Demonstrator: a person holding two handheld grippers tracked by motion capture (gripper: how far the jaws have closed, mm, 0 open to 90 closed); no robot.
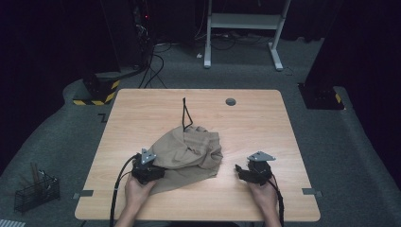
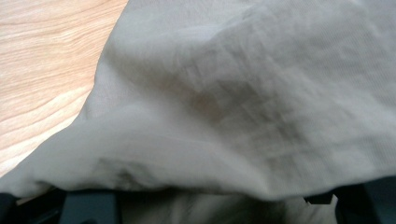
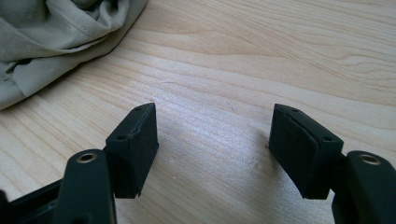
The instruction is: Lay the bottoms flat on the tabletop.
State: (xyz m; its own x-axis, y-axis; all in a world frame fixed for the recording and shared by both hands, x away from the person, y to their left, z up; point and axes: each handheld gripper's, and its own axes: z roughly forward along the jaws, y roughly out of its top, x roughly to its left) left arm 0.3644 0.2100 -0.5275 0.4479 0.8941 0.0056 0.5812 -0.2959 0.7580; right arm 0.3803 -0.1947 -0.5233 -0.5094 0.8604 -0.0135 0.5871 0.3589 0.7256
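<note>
1. A crumpled khaki garment [image 1: 189, 153] lay in a heap on the wooden surface [image 1: 255, 118], slightly toward the person's left of centre. A thin black cord [image 1: 186, 113] ran from its far edge away from the person.
2. The heap's long axis ran diagonally, from the near-left corner by the left hand up toward the far right, where the cloth bunched highest.
3. Left gripper [image 1: 152, 166]: at the near-left corner of the garment, touching or overlapping its edge in the high view. In the left gripper view the cloth [image 2: 243, 98] draped right over the front of the jaws, with a fold lying between them. The jaws stood wide; I could not see pads pressing on the fabric, so I judged this as not yet a grip.
4. Right gripper [image 3: 212, 140]: jaws wide, nothing between them, hovering just over bare wood. In the right gripper view the garment [image 3: 60, 42] sat to the upper left, apart from the jaws. In the high view this gripper [image 1: 246, 171] pointed toward the garment's right edge, with a strip of bare surface between them.
5. Judgement: the left hand was the nearer one and was already at the cloth. The right would need to travel toward the person's left to reach the garment's right-hand edge.
</note>
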